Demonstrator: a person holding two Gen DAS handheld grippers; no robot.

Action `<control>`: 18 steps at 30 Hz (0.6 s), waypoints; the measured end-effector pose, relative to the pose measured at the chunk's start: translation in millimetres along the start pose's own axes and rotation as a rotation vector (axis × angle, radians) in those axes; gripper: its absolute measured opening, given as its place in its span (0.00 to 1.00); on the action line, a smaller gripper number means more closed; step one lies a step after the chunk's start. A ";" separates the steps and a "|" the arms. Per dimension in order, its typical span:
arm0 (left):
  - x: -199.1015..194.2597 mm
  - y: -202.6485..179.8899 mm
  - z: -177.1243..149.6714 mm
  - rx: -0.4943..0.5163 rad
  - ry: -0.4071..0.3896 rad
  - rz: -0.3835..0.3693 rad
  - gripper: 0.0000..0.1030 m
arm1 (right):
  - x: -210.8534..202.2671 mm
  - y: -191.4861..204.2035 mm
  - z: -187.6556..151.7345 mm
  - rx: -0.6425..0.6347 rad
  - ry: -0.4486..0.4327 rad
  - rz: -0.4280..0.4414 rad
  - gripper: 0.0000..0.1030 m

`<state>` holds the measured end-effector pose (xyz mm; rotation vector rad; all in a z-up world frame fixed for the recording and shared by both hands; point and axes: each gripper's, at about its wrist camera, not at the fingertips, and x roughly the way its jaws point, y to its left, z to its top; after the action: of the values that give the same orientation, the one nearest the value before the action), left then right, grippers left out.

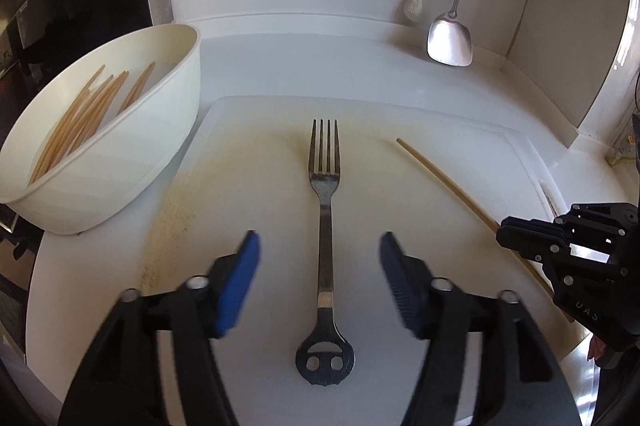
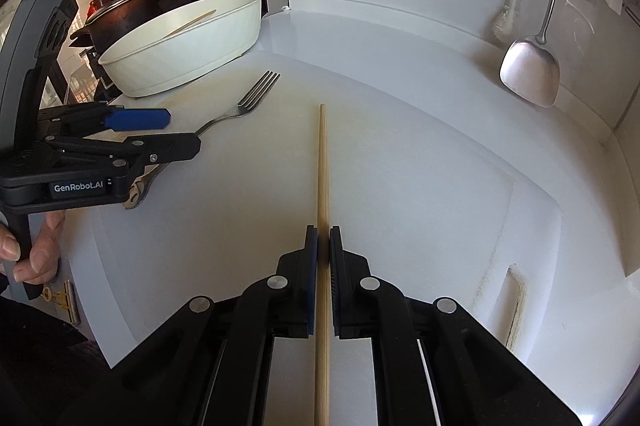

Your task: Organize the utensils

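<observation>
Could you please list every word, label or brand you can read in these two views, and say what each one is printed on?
"GenRobot.AI": white lettering on the black body of the left gripper, right wrist view.
"UAS", or close to it: faint raised letters on the black body of the right gripper, left wrist view; too dim to be sure.
No other text is legible.

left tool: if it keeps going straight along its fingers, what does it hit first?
Most likely the fork: the left tool is open and straddles its handle, pointing down toward the cutting board. Whether the pads touch the board first is unclear; depth is hard to judge.
</observation>
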<state>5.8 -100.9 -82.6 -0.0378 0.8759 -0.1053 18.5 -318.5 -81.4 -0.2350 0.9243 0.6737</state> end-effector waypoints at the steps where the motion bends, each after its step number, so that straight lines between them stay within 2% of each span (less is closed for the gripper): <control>1: 0.2 -0.1 3.3 0.001 -0.010 0.001 0.69 | -0.1 -0.2 -0.5 0.003 -0.003 -0.001 0.06; 6: 13.7 -3.8 11.9 0.013 0.007 0.033 0.69 | -0.6 0.7 -1.4 0.008 -0.011 -0.006 0.06; 9: 24.5 -2.9 11.4 0.011 0.038 0.047 0.64 | -1.0 0.8 -1.8 0.012 -0.014 -0.008 0.06; 15: 27.3 -6.9 10.0 0.029 0.017 0.062 0.63 | -1.1 -0.4 -2.5 0.020 -0.017 -0.006 0.06; 17: 24.6 -10.6 7.5 0.036 0.009 0.049 0.55 | -1.0 -0.4 -1.9 0.022 -0.017 -0.008 0.06; 18: 22.6 -14.0 6.0 0.047 0.004 0.044 0.45 | -0.8 -0.3 -1.4 0.021 -0.018 -0.010 0.06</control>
<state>23.7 -117.3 -95.0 0.0258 0.8774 -0.0848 17.5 -319.8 -81.7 -0.2146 0.9125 0.6550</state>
